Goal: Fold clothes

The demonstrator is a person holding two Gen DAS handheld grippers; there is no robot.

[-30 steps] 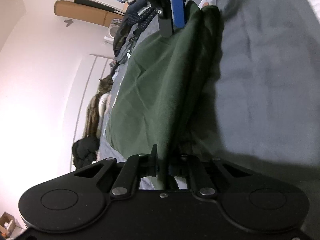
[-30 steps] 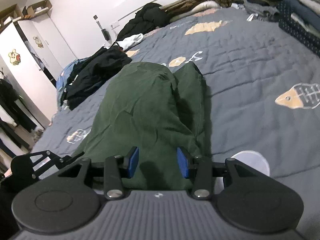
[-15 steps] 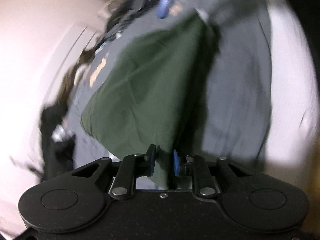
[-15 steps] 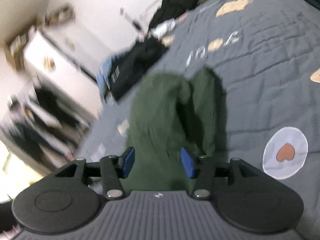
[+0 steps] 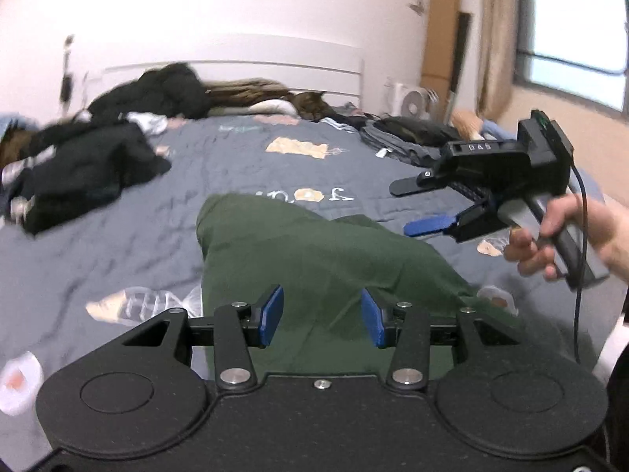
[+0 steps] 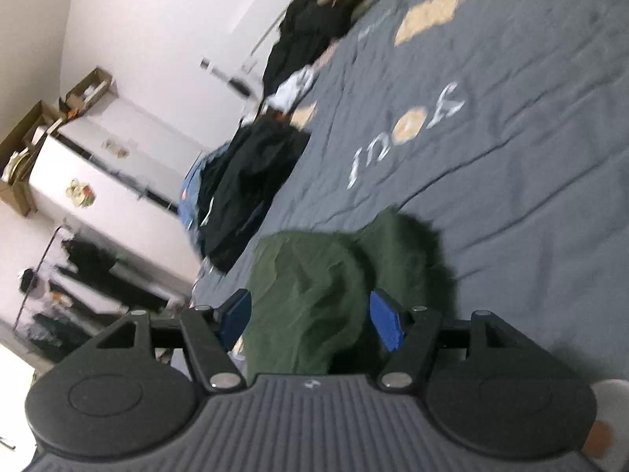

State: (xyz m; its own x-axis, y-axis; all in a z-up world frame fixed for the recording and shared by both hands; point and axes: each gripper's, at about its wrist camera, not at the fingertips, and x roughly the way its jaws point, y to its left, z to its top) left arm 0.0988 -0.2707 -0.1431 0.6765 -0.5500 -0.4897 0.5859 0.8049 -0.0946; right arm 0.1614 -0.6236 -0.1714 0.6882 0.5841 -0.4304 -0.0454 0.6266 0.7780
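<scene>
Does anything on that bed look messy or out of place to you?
The green garment lies rumpled, its far end split into two uneven lobes rather than a neat fold. Dark clothes sit heaped along the bed's left side, unfolded. Nothing looks spilled or damaged.

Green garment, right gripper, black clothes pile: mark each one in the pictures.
green garment (image 5: 314, 251): left wrist view, middle of its top fold.
right gripper (image 5: 405, 210): left wrist view, gap between its two fingertips.
black clothes pile (image 5: 86, 169): left wrist view, centre of the heap.
</scene>
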